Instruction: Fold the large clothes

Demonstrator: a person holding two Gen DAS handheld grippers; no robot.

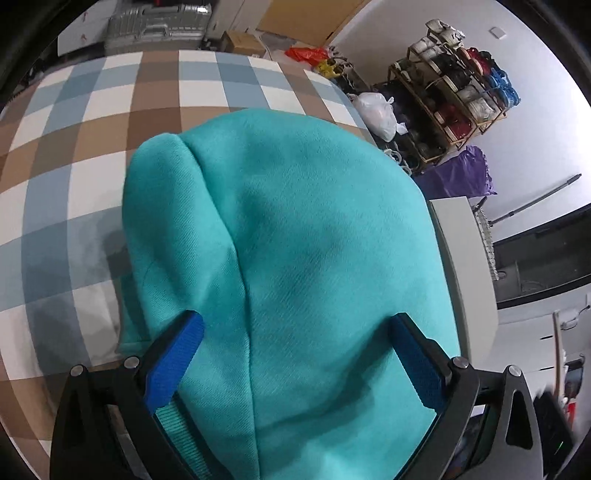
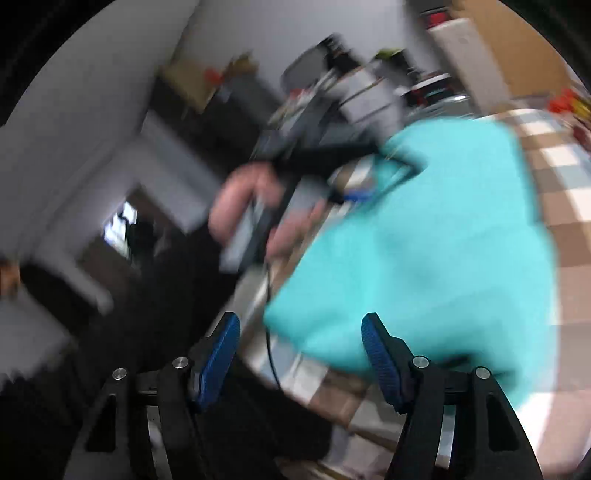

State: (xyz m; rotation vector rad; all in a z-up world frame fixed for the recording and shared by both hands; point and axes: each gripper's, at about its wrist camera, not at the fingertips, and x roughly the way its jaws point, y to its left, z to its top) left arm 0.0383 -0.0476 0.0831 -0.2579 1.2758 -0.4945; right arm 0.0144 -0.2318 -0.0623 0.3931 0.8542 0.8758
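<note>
A teal garment (image 1: 295, 221) lies folded into a thick pad on the checked bedspread (image 1: 92, 147), with a fold line running down its left part. My left gripper (image 1: 299, 328) hovers over its near end, jaws wide apart, the cloth under them and not pinched. In the blurred right wrist view the same garment (image 2: 424, 251) lies on the bed. My right gripper (image 2: 301, 326) stands open at its near corner, holding nothing. A person's hand (image 2: 240, 206) holds the left gripper (image 2: 332, 158) at the garment's far side.
Right of the bed stand a shoe rack (image 1: 454, 96), a white plastic bag (image 1: 376, 114), a purple bag (image 1: 461, 177) and a pale cabinet top (image 1: 461, 258). A silver suitcase (image 1: 155, 26) sits beyond the bed's far edge. Checked bedspread shows left of the garment.
</note>
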